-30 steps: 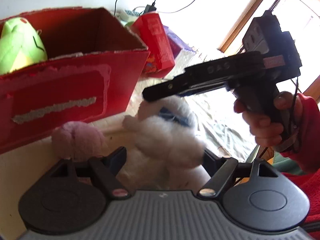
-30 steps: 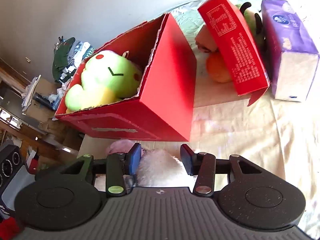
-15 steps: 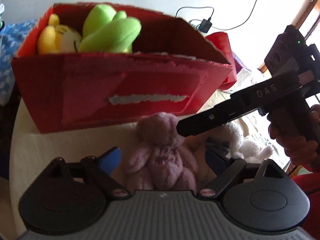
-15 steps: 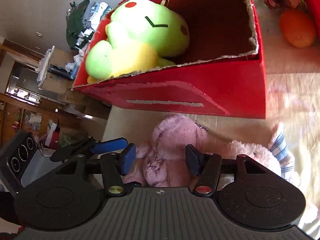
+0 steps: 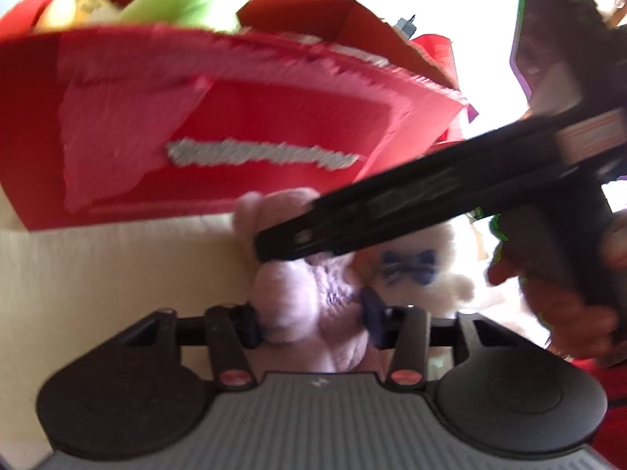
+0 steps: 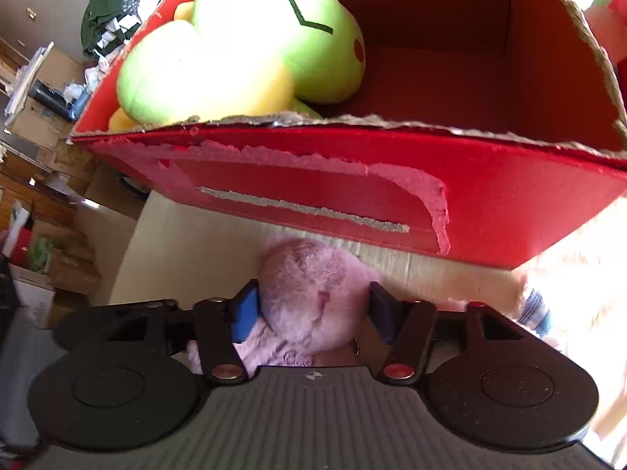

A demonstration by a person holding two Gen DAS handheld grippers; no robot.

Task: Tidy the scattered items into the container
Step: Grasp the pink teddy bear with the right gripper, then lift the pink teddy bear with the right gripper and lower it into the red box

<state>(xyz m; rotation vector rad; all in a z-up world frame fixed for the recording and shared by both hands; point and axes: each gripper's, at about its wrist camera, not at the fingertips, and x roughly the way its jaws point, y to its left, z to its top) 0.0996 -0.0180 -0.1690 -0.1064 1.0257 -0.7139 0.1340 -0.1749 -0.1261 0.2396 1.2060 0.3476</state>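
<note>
Pink bear (image 6: 313, 293) between right tongs (image 6: 313, 313), seemingly gripped

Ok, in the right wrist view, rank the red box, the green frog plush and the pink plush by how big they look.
1. red box
2. green frog plush
3. pink plush, though it lies nearest the camera, so its true size is unsure.

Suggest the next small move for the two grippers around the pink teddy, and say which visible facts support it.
Probably lift together: the right gripper is pressed against the pink teddy's head, and the left gripper brackets its body, though that grip looks unclear. The teddy lies before the red box, which has space beside the green plush.
</note>
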